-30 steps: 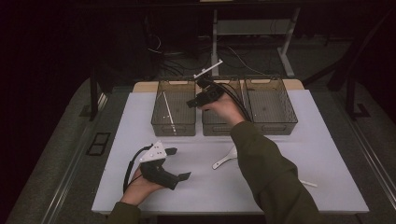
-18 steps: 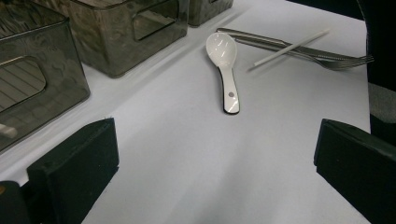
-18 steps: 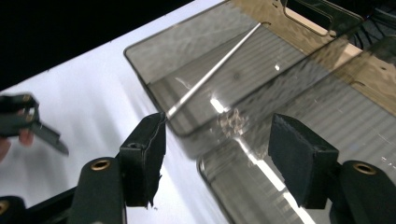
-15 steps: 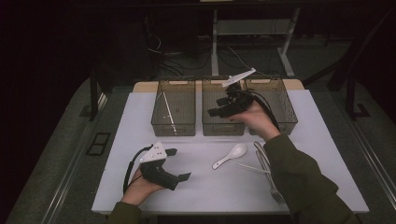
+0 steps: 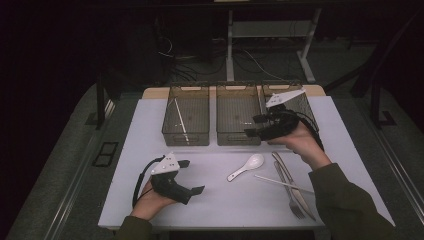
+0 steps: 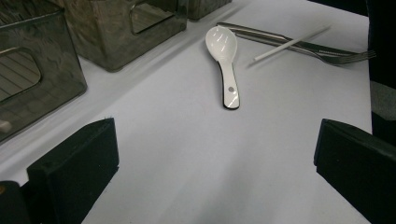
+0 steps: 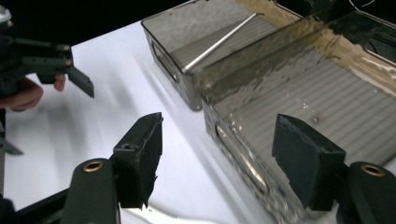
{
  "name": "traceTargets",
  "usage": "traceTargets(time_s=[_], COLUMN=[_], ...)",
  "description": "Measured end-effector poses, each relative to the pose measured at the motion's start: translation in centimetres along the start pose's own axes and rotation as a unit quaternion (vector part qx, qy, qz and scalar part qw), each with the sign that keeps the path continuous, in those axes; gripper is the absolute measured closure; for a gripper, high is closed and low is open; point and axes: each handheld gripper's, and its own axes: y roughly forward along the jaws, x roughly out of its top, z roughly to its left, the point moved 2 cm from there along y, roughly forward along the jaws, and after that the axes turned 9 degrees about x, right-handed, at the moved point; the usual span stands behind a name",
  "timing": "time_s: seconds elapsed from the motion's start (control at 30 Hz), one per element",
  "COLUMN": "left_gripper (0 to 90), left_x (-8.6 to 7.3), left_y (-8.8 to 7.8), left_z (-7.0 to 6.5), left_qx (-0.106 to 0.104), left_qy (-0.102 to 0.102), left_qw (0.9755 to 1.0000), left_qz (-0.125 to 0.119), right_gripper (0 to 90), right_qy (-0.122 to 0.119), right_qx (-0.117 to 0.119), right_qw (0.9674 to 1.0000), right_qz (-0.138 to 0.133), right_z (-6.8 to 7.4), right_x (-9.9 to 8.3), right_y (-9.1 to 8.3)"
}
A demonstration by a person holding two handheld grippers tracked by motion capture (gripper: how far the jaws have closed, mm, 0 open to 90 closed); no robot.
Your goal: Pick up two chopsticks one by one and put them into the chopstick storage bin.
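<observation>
White and glossy, the spoon [image 5: 247, 166] lay on the table just in front of the middle bin [image 5: 237, 136], unsorted and, we judged, open to either pair of tongs. Our right tongs [image 5: 251, 126] hung at that bin's front wall, jaws apart and just opening wider, nothing between them, so free for a pick. Our left tongs [image 5: 192, 176] rested farther in front of the bin and to its left, jaws wide apart, empty. Front-right of the bin lay a fork [image 5: 294, 200] and a white stick [image 5: 282, 183].

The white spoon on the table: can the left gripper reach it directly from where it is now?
Probably yes. The left gripper rests with open, empty jaws that face the white spoon, with bare table between them. The fork and white stick lie beyond the spoon.
</observation>
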Motion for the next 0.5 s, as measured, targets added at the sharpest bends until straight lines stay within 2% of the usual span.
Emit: traceTargets(time_s=[0.17, 0.2, 0.27, 0.3, 0.33, 0.5], left_gripper=[0.0, 0.0, 0.0, 0.0, 0.0, 0.0], left_x=[0.0, -0.1, -0.1, -0.1, -0.1, -0.1], left_y=[0.0, 0.0, 0.0, 0.0, 0.0, 0.0], left_z=[0.0, 0.0, -0.1, -0.1, -0.1, 0.0], left_qx=[0.002, 0.003, 0.001, 0.002, 0.002, 0.004], left_qy=[0.0, -0.002, -0.006, -0.006, -0.005, -0.002], left_qw=[1.0, 1.0, 1.0, 1.0, 1.0, 1.0], left_qz=[0.003, 0.002, 0.002, 0.003, 0.004, 0.004], right_gripper=[32.9, 33.2, 33.5, 34.2, 34.2, 36.1], right_qy=[-0.004, 0.0, 0.0, 0.005, 0.005, 0.009], right_qx=[0.004, 0.004, 0.005, 0.001, 0.001, -0.006], right_qw=[1.0, 1.0, 1.0, 1.0, 1.0, 0.9997], right_qz=[0.002, -0.001, -0.004, -0.008, -0.008, -0.019], right_z=[0.3, 0.3, 0.4, 0.4, 0.4, 0.7], right_x=[-2.1, -3.0, -3.5, -4.3, -4.3, -6.7], right_y=[-1.4, -2.1, -2.5, -3.3, -3.3, -5.2])
